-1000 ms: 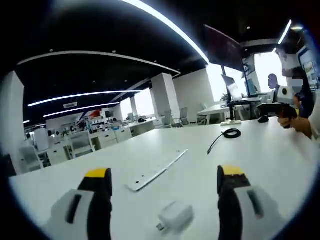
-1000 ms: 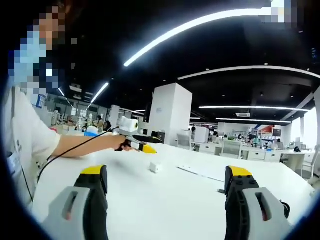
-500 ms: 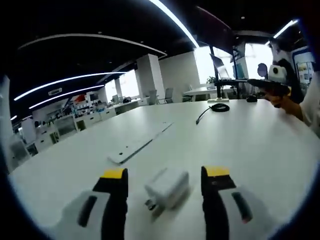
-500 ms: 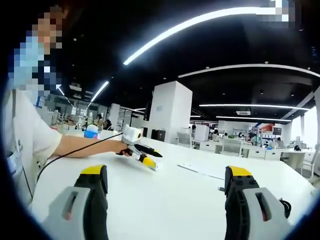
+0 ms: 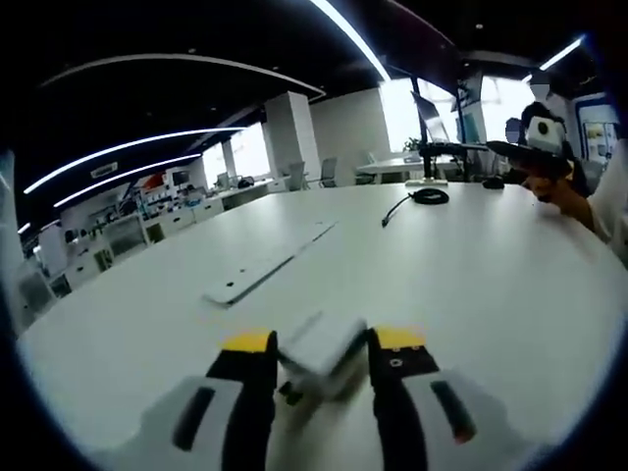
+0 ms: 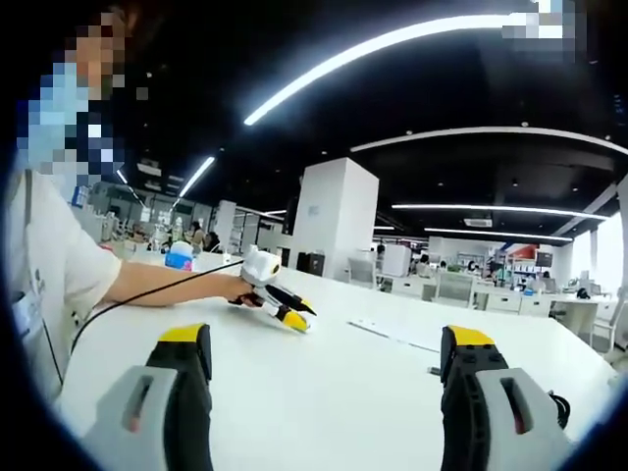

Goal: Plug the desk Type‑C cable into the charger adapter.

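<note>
The white charger adapter lies on the white table between the yellow-tipped jaws of my left gripper, which press against its two sides. The black Type-C cable sits coiled far across the table, its loose end pointing this way. In the right gripper view my right gripper hovers open above the table, nothing between its jaws. The left gripper shows there tipped down onto the table, and the cable's plug end lies by the right jaw.
A flat white strip lies on the table beyond the adapter, also seen as the strip. A person's arm holds the left gripper. The right gripper is held up near the cable. Office desks and pillars stand behind.
My left gripper's jaws have narrowed from wide apart to touching the adapter as the gripper moved forward and down onto it. The right gripper has stayed still and open.
</note>
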A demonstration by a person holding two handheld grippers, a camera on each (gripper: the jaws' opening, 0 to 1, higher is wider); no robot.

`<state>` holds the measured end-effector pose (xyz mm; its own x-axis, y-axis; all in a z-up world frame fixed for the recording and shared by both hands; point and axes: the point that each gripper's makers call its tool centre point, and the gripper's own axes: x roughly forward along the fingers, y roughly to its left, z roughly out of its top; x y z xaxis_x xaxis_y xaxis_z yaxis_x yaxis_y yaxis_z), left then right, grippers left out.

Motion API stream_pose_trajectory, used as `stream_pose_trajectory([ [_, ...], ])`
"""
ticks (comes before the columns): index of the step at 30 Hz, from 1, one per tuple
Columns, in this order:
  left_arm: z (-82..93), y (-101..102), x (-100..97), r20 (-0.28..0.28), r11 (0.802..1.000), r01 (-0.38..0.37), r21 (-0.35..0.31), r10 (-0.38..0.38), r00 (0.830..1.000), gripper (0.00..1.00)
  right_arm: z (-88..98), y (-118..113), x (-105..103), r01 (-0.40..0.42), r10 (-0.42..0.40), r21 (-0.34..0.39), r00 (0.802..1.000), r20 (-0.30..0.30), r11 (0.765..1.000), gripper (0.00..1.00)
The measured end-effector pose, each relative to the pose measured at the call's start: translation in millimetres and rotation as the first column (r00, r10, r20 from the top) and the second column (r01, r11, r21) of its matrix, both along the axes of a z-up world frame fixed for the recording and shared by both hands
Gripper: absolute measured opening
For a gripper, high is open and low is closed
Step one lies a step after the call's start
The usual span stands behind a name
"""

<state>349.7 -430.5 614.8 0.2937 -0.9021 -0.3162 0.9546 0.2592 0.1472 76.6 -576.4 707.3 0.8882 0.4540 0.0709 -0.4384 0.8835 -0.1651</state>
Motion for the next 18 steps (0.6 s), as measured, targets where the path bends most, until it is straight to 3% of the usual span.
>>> stream_pose_trajectory([
  [10, -0.2, 1.7, -1.7, 0.003, 1.000, 0.004, 0.012, -0.004, 1.000, 0.34, -0.2, -0.1, 0.1, 0.001, -0.001, -0.004, 1.000, -0.001, 1.000, 0.99],
  [12, 0.1, 4.1, -4.6, 0.005, 1.000, 0.016, 0.024, -0.016, 1.000, 0.26, -0.2, 0.1, 0.2, 0.000, 0.000, -0.004, 1.000, -0.001, 1.000, 0.99],
  [18, 0.2, 3.7, -5.6, 0.002, 0.999, 0.019, 0.025, -0.019, 1.000, 0.26, -1.5, 1.3, 0.3, -0.002, 0.002, -0.013, 1.000, -0.004, 1.000, 0.99],
])
